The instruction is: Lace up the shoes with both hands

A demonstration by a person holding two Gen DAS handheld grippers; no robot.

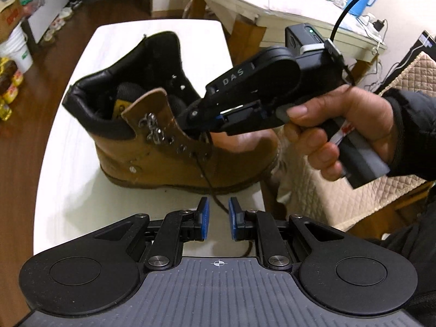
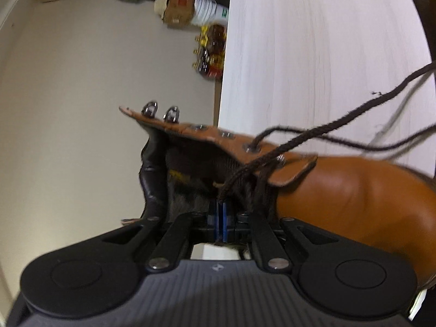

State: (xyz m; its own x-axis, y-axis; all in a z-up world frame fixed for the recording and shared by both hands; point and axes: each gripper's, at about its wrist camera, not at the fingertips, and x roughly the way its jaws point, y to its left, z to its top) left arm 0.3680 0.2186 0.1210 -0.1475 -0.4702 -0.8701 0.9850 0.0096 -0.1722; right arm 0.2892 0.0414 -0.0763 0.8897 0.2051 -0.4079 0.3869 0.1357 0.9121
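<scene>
Nearest me, my left gripper [image 1: 218, 219] stands with its jaws apart and empty, straddling the dark lace [image 1: 209, 182] that trails off the boot [image 1: 169, 147] across the white table [image 1: 70, 179]. The lace is limp, light and frayed, best pinched near its tip. Farther on, my right gripper [image 2: 221, 212] is pinched together on a lace end at the tongue. The boot looks stiff and heavy; it stands upright on its sole, its long axis running across the left view with the toe to my right.

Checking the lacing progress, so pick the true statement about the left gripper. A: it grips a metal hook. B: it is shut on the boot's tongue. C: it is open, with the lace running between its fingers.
C: the left gripper stands open, the dark lace passing through the gap.
</scene>
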